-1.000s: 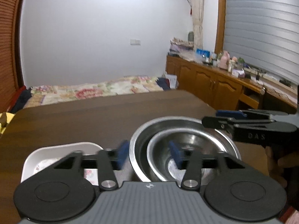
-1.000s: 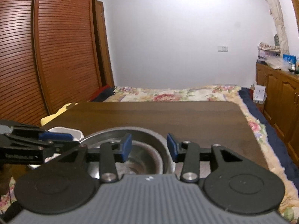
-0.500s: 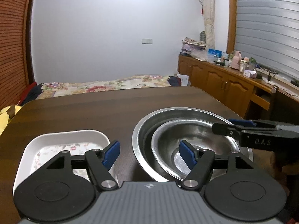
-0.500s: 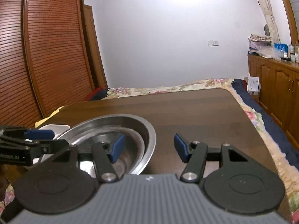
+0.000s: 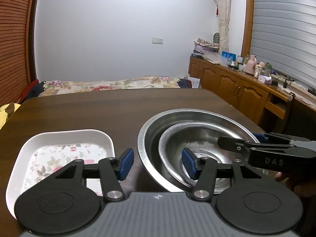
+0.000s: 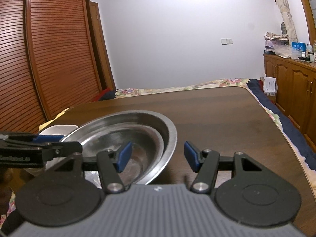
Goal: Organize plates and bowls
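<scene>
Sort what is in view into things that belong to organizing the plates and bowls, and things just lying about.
Part of the job:
large steel bowl
smaller steel bowl nested inside it
white floral dish
left gripper, open
right gripper, open

Just lying about:
bottles and clutter on the sideboard
bedspread

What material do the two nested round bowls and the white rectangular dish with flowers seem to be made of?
The large round outer bowl and the smaller bowl nested inside it look like stainless steel: grey, shiny, with mirror-like reflections. The white rectangular dish with a floral print has a glossy, smooth rim; probably glazed ceramic, though melamine plastic cannot be excluded.
</scene>
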The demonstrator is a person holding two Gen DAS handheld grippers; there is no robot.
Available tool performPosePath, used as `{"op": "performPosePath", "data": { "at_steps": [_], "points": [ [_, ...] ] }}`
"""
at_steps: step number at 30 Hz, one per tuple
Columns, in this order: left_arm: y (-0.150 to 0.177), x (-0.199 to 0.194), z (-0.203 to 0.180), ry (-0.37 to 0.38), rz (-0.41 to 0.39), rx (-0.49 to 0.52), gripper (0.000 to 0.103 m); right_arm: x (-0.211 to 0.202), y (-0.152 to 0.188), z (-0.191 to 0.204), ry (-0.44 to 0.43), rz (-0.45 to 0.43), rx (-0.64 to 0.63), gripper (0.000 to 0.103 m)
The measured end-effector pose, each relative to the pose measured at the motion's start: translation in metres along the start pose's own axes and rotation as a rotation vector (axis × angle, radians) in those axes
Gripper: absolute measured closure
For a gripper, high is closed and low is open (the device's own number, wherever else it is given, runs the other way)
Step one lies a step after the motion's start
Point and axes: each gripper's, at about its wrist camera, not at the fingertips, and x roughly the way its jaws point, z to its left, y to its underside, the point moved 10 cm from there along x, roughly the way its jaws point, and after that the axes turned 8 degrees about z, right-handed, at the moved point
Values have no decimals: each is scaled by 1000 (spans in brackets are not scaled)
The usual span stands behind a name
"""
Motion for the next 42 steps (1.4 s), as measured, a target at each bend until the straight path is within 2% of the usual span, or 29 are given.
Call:
{"op": "performPosePath", "data": {
  "at_steps": [3, 6, 11, 12, 14, 16, 19, 27, 34, 42],
  "points": [
    [3, 1, 0, 5, 12, 0, 60, 0, 0, 2, -4, 3, -5, 43],
    [5, 2, -1, 11, 18, -4, 63, 1, 1, 3, -3, 8, -7, 45],
    [6, 2, 0, 10, 15, -10, 65, 3, 3, 5, -9, 17, -9, 56],
    [6, 2, 0, 10, 15, -11, 67, 3, 3, 6, -10, 19, -10, 56],
    [6, 2, 1, 11, 15, -14, 71, 4, 3, 7, -11, 24, -12, 66],
    [5, 2, 2, -1, 17, -17, 76, 4, 3, 7, 1, 25, -14, 67],
    [4, -1, 1, 6, 19, -23, 76, 2, 1, 6, -5, 26, 2, 71],
    [-20, -26, 0, 16, -30, -12, 76, -17, -21, 15, -7, -23, -15, 71],
    [-42, -54, 6, -5, -73, -4, 76, -31, -43, 30, -24, -55, -33, 71],
    [-42, -76, 13, -23, -75, -24, 76, -33, -49, 40, -60, -28, -27, 71]
  ]
}}
